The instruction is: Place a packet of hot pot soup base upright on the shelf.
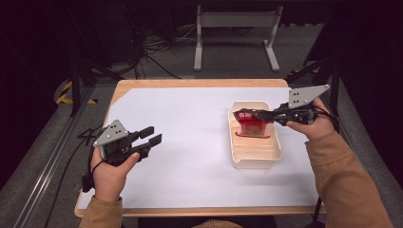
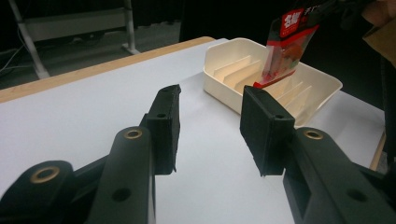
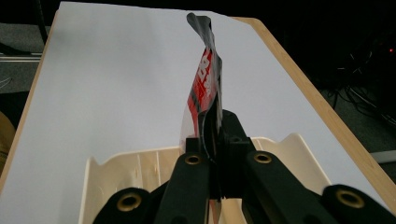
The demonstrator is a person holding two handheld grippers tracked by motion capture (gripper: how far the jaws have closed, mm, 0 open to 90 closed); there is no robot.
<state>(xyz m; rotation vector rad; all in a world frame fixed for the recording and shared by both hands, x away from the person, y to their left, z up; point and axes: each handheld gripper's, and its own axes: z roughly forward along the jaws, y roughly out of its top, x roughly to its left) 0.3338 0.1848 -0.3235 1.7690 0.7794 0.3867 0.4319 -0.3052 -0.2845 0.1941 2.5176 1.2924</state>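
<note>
My right tongs (image 1: 243,115) pinch the red packet (image 1: 252,127) by its top so it hangs upright over the slotted tray (image 1: 256,159) near the tabletop's (image 1: 190,142) right edge, while my left tongs (image 1: 151,137) wait released and empty.

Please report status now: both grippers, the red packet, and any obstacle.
Right gripper shut on red packet, held over cream tray. Left gripper open, holding nothing. Nothing in the way.

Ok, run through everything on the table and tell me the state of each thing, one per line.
red packet: held upright over the tray, pinched at its top edge.
cream tray: open, its slots bare.
right gripper: shut on the packet.
left gripper: open, holding nothing.
</note>
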